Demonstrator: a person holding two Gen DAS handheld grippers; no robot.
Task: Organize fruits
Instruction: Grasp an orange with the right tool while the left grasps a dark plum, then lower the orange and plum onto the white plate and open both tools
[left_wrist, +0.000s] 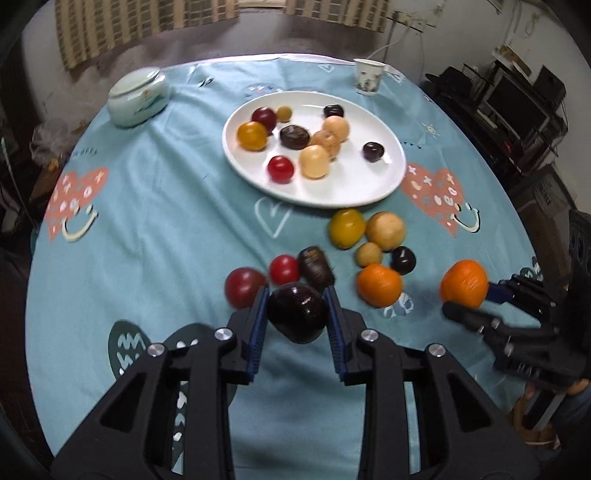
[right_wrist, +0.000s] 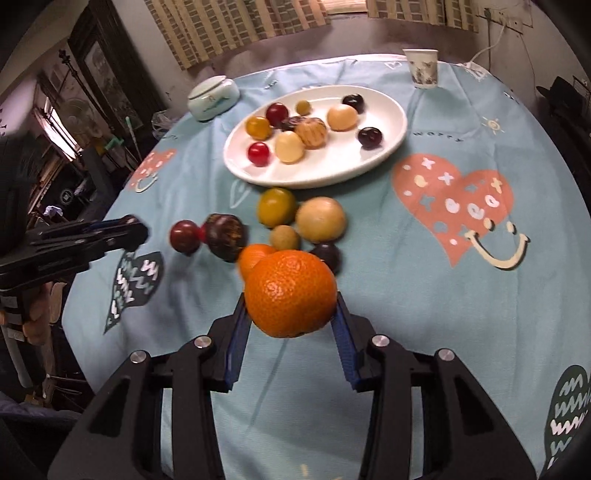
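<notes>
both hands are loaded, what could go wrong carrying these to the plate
The left hand-held gripper pinches a smooth, round dark purple fruit near its fingertips, so it may slip out. The white oval plate is already crowded, so the round orange mandarin in the right hand-held gripper could knock fruits off.

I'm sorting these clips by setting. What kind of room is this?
Most likely a lived-in home dining or living room: a round table under a teal heart-print tablecloth, striped fabric curtains on the wall behind, and a dark shelf of electronics beside it.
</notes>
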